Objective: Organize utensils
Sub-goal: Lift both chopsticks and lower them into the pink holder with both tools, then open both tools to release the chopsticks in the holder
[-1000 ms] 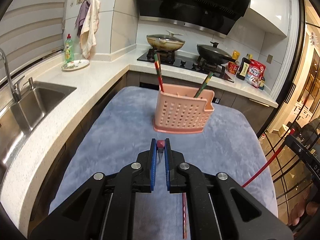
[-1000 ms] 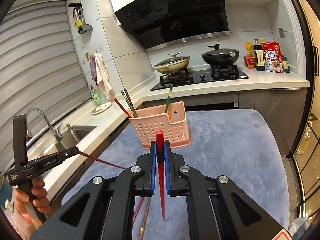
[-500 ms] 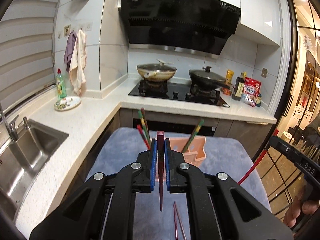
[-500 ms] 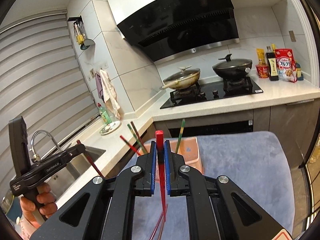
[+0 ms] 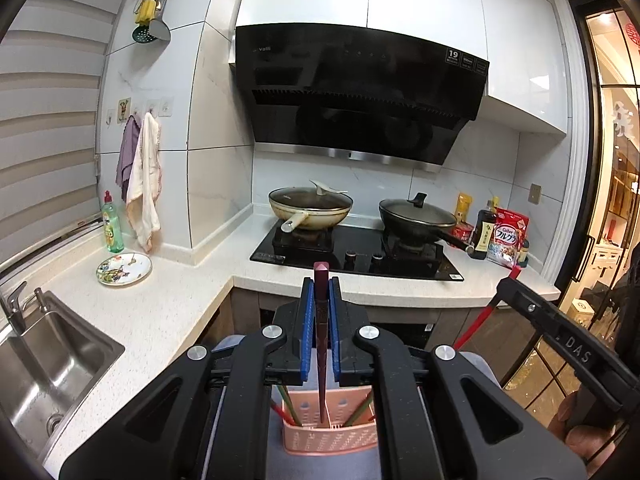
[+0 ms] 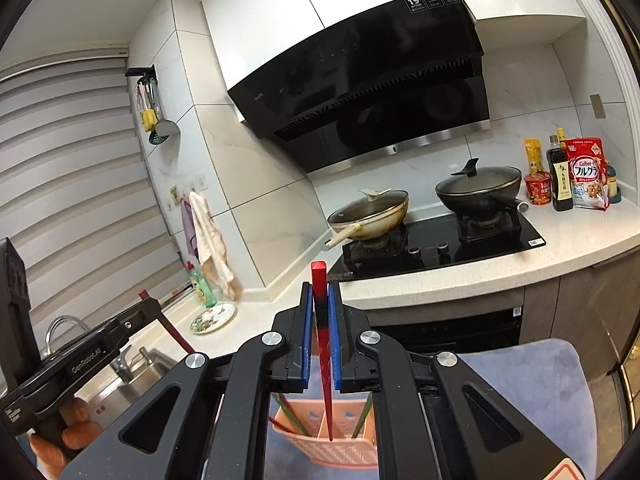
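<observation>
My left gripper (image 5: pixel 321 285) is shut on a dark maroon chopstick (image 5: pixel 320 360) that hangs tip-down over the middle of the pink slotted basket (image 5: pixel 332 442). My right gripper (image 6: pixel 320 289) is shut on a red chopstick (image 6: pixel 326 380), its tip just above the pink basket (image 6: pixel 344 454). Green and red chopsticks (image 5: pixel 289 410) lean in the basket's side compartments. In the left wrist view the right gripper (image 5: pixel 506 285) shows at the right, with its red chopstick (image 5: pixel 476 325). The left gripper (image 6: pixel 152 305) shows at the left of the right wrist view, above the sink.
The basket stands on a grey-blue cloth (image 6: pixel 552 392) covering the table. Behind are the white counter, a hob with two lidded pans (image 5: pixel 310 210), and bottles and a cereal bag (image 5: pixel 508 240). To the left are a steel sink (image 5: pixel 48 364), a plate (image 5: pixel 124 268) and a soap bottle (image 5: pixel 112 224).
Both grippers have risen and come forward over the basket, each still holding its chopstick. The basket has dropped from mid-frame to the bottom edge of both views.
</observation>
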The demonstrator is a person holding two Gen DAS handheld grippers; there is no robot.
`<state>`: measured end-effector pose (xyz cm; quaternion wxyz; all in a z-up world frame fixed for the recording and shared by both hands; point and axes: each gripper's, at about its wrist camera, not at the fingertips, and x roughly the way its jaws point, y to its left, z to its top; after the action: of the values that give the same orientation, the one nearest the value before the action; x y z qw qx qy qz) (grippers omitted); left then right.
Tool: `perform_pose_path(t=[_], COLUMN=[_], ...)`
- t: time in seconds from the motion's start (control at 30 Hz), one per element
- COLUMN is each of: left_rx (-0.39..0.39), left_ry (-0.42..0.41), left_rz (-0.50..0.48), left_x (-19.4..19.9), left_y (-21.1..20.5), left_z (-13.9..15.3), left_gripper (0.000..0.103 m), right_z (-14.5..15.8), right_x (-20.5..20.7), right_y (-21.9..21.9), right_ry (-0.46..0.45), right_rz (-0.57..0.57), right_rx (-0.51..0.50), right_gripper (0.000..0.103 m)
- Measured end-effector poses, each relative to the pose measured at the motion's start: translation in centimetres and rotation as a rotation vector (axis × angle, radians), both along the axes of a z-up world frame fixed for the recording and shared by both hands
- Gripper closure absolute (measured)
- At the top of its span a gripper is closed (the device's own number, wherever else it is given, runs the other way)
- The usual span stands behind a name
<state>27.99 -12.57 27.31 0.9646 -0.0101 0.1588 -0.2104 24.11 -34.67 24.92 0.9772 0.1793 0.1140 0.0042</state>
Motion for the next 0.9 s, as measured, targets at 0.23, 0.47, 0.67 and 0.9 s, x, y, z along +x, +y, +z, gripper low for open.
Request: perform_pose_path(t=[0.23, 0.47, 0.67, 0.9], left_rx=[0.02, 0.032, 0.046, 0.107], left_ry=[0.03, 0.103, 0.146, 0.13], left_rz=[0.011, 0.019, 0.021, 0.055], left_x=[2.4, 4.4, 4.8, 3.6], left_y=[-0.7, -0.9, -1.1, -1.5], left_z=[-1.9, -6.0, -8.5, -9.2], left_gripper=[0.096, 0.096, 0.096, 0.089], right_z=[-3.0, -7.9, -10.1, -9.8], right_x=[3.0, 4.7, 5.1, 3.8], right_y=[0.0, 0.4, 0.8, 0.5], right_ry=[0.052, 0.146, 0.194, 0.183], right_rz=[0.001, 0.016, 0.034, 0.025], right_rx=[0.002, -0.004, -0.009, 0.0], right_gripper=[0.096, 0.096, 0.096, 0.088])
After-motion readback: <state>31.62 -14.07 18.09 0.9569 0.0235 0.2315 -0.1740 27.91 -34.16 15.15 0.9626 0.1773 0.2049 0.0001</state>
